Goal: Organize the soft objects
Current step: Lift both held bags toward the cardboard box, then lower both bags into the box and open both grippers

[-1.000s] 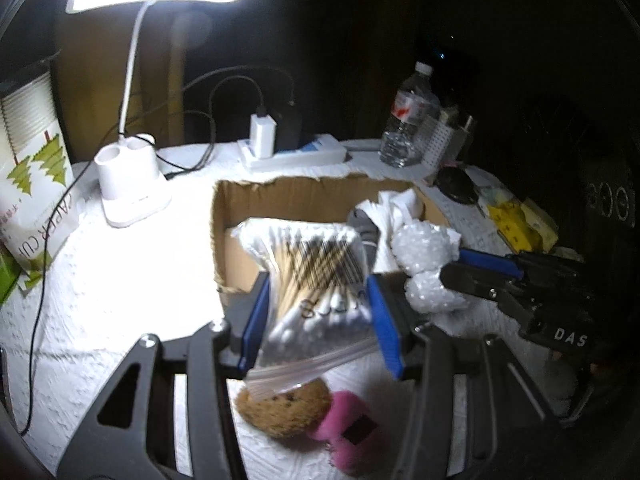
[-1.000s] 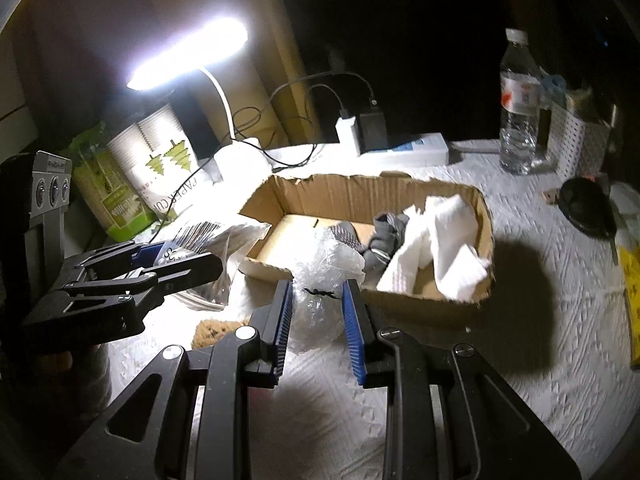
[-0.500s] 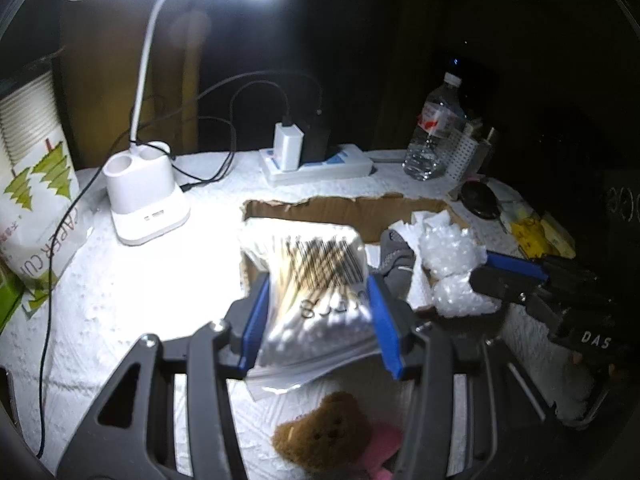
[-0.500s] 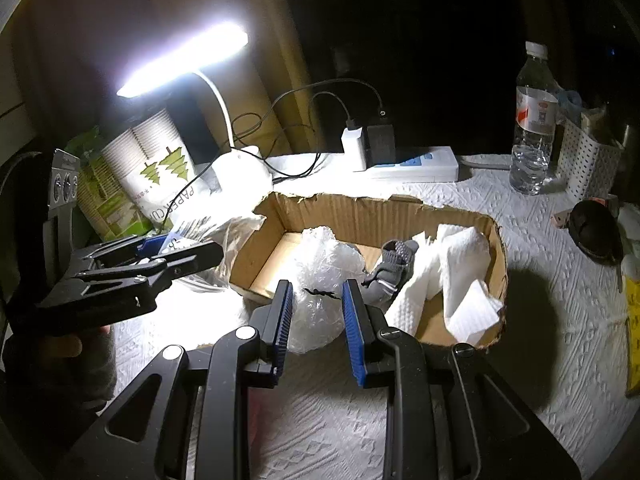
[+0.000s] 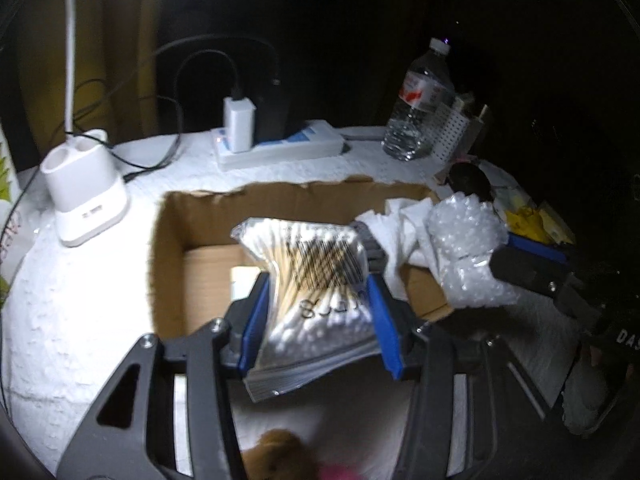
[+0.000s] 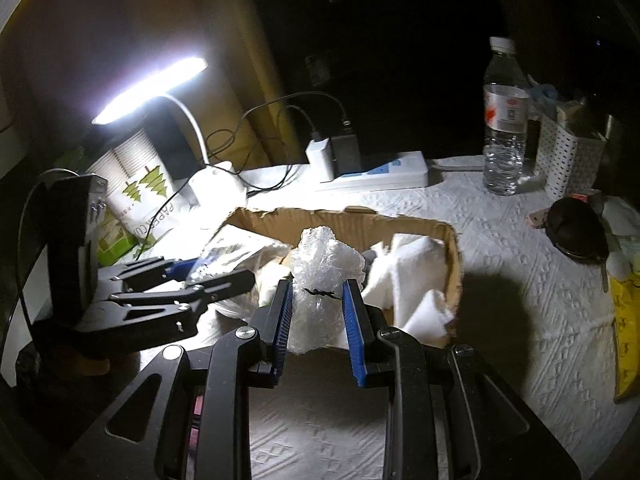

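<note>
My left gripper is shut on a clear bag of cotton swabs, held over the near edge of the open cardboard box. My right gripper is shut on a tied roll of bubble wrap, just above the box's near wall. Inside the box lie white folded paper towels and a grey sock. In the left wrist view the bubble wrap hangs at the box's right end. A brown teddy bear lies on the cloth below the left gripper.
A white lamp base stands left of the box, a power strip with chargers behind it. A water bottle and white perforated basket stand at the back right. A paper cup pack leans at the left.
Both grippers have moved forward toward the box with their loads. The swab bag now hangs over the box's inside, and the teddy bear has slid to the bottom edge of the left view.
</note>
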`<state>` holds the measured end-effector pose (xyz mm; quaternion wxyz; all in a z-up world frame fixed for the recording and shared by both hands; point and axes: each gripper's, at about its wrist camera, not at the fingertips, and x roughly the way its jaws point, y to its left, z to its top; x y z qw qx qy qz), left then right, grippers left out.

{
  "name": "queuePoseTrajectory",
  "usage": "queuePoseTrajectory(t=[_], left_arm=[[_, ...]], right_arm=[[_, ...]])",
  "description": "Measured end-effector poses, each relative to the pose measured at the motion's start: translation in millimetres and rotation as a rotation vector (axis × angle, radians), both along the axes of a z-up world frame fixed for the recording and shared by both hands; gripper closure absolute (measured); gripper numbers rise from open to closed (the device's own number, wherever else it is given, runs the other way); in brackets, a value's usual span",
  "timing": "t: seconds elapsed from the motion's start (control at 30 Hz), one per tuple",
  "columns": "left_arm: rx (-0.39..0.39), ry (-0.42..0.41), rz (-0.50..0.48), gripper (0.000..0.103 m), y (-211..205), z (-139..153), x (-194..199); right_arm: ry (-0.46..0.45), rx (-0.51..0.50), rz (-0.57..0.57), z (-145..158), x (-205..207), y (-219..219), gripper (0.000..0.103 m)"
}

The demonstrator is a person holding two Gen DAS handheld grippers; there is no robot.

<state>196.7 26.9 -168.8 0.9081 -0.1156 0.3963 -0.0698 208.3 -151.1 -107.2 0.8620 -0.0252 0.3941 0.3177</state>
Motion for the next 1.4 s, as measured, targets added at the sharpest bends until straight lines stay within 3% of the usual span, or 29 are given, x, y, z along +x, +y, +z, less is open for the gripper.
queuePoseTrajectory(t=[0.23,0.3,0.37,0.5,0.8,1.4], left_arm=[[-0.010,0.055,-0.029,0.050,-25,-14,25],[-0.006,0.067,-0.019,0.042,-26,-14,27],[-0.009,0.056,-0.012,0.035,-26,-11,25],[-0.001,0.027,0.010,0.035,-15,0,14],[0.009,-0.017,0.093,0.035,33,13,-22],[-0.023,0.002,0.192,0.035,118,-8,-66]], right_arm=[[-0.008,0.015,-0.039,3,6,-26,0.076],[-0.007,0.019,-0.048,3,7,-30,0.076],[-0.007,0.022,-0.050,2,7,-32,0.076],[-0.008,0.023,-0.041,2,6,-27,0.076],[-0.021,0.007,0.034,5,-8,19,0.076],[0.029,-0.051,0.138,-19,-16,120,0.076]])
